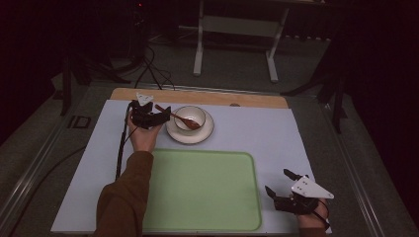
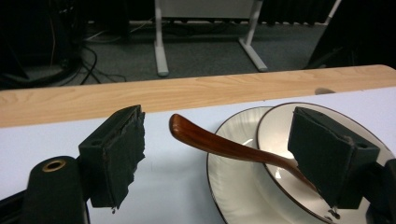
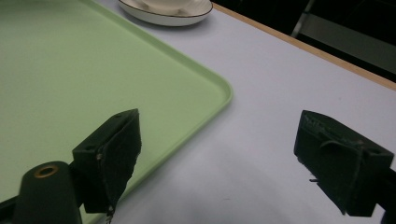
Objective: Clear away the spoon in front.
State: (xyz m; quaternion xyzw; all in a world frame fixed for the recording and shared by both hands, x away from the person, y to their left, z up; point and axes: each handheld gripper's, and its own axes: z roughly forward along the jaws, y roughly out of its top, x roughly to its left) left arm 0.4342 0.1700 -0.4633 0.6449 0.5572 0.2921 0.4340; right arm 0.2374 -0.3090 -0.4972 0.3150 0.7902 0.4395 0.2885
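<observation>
A brown wooden spoon (image 1: pixel 184 119) (image 2: pixel 224 144) rests in a white bowl (image 1: pixel 191 116) (image 2: pixel 280 168) that stands on a white plate (image 1: pixel 206 134) (image 2: pixel 233 186) at the back of the table. Its handle sticks out to the left, over the plate's rim. My left gripper (image 1: pixel 160 114) (image 2: pixel 219 158) is open, its jaws on either side of the spoon handle without closing on it. My right gripper (image 1: pixel 282 182) (image 3: pixel 224 158) is open and holds nothing, near the front right of the table, by the corner of a light green tray (image 1: pixel 202 190) (image 3: pixel 70 79).
A pale mat (image 1: pixel 257 133) covers the table, with a wooden edge (image 1: pixel 207 97) at the back. The green tray lies in front of the plate. Beyond the table stand a white frame's legs (image 1: pixel 234 44) and some cables on the floor.
</observation>
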